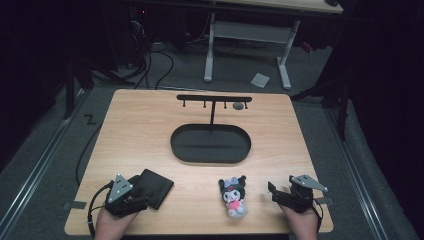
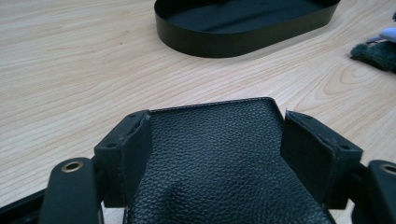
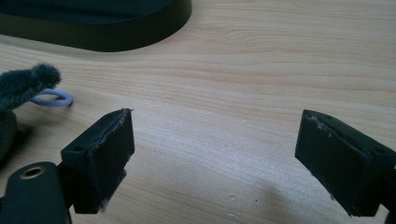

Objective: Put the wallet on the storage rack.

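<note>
A black leather wallet [image 1: 156,186] lies at the front left of the wooden table [image 1: 135,130]. My left gripper [image 1: 141,194] holds its near end: in the left gripper view the wallet [image 2: 210,154] fills the gap and both pads [image 2: 135,149] press its edges. A small dark plush toy [image 1: 233,196] in a pink dress lies at the front centre. My right gripper [image 1: 281,186] rests to its right, open, with bare table between the jaws [image 3: 215,154]. The toy's fuzzy ear [image 3: 28,84] and a lavender loop [image 3: 52,97] show at the left of the right gripper view.
A black oval tray [image 1: 175,145] sits mid-table, its wall [image 2: 243,42] ahead of the left gripper. A black T-shaped hook rack [image 1: 214,98] rises behind it, with a small grey item [image 1: 239,106] under its right end. Floor, cables and another table's legs lie beyond.
</note>
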Action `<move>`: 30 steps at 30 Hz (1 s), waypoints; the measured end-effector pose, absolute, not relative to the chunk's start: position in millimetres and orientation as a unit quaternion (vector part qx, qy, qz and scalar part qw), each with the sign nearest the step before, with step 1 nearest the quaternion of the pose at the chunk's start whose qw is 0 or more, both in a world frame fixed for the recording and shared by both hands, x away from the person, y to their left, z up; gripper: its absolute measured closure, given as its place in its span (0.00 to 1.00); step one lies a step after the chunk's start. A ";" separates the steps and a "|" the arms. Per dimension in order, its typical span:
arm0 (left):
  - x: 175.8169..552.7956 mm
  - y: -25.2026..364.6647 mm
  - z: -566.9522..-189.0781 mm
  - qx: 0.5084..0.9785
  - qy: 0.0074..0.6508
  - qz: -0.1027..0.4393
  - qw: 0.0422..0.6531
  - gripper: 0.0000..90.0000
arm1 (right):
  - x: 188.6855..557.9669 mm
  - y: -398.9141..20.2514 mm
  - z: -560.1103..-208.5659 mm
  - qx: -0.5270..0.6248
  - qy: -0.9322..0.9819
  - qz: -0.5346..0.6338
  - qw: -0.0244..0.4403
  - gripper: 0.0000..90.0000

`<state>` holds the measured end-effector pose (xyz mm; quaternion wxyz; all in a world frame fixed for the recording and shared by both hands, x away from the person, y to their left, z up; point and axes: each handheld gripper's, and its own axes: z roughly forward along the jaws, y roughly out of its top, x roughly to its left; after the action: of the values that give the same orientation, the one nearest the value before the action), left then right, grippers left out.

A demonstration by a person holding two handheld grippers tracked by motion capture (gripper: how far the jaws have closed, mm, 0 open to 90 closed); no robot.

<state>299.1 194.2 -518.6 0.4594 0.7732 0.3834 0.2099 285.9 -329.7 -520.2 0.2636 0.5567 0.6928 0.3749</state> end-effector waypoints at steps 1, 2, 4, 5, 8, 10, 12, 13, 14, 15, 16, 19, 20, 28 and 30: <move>298.5 193.2 -518.4 0.774 0.382 0.209 0.460 0.28 | 285.9 -329.5 -520.2 0.556 0.693 0.375 0.263 0.13; 297.9 191.9 -518.3 0.774 0.380 0.209 0.461 0.28 | 286.0 -329.4 -520.3 0.556 0.693 0.375 0.263 0.13; 296.6 188.6 -518.2 0.778 0.375 0.207 0.460 0.29 | 285.6 -328.8 -520.3 0.558 0.692 0.374 0.265 0.13; 295.9 186.9 -518.1 0.781 0.370 0.206 0.459 0.29 | 285.3 -328.2 -520.2 0.559 0.691 0.374 0.266 0.13; 294.3 180.7 -518.8 0.788 0.360 0.203 0.457 0.29 | 285.0 -326.3 -520.5 0.559 0.691 0.373 0.266 0.13; 293.6 177.3 -519.3 0.793 0.354 0.202 0.454 0.29 | 284.6 -324.6 -520.4 0.559 0.692 0.373 0.264 0.13; 293.1 174.6 -520.0 0.796 0.351 0.200 0.451 0.30 | 284.0 -322.6 -520.4 0.555 0.693 0.373 0.269 0.13; 293.0 173.5 -520.6 0.797 0.349 0.199 0.450 0.30 | 283.6 -321.7 -520.2 0.555 0.694 0.372 0.268 0.13; 292.9 172.5 -521.1 0.799 0.348 0.198 0.449 0.30 | 283.5 -320.9 -520.5 0.553 0.695 0.372 0.269 0.13; 292.9 171.6 -521.6 0.800 0.347 0.197 0.448 0.30 | 283.3 -320.3 -520.5 0.552 0.697 0.372 0.267 0.14; 292.8 170.7 -521.8 0.802 0.346 0.196 0.447 0.30 | 283.3 -319.8 -520.6 0.550 0.699 0.374 0.264 0.14; 292.4 167.7 -522.7 0.805 0.342 0.194 0.444 0.30 | 283.3 -318.0 -520.8 0.547 0.703 0.378 0.254 0.14; 292.2 166.4 -523.0 0.807 0.340 0.194 0.442 0.30 | 283.3 -317.5 -521.1 0.545 0.704 0.379 0.250 0.14; 289.5 155.9 -525.9 0.823 0.321 0.198 0.424 0.30 | 283.8 -317.4 -523.0 0.539 0.709 0.384 0.244 0.14; 289.3 153.7 -526.8 0.827 0.317 0.198 0.421 0.30 | 283.8 -318.4 -523.9 0.539 0.710 0.383 0.241 0.14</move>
<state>289.3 153.7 -526.8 0.4208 0.8265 0.3173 0.1979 283.8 -318.4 -523.9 0.2411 0.5391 0.7100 0.3835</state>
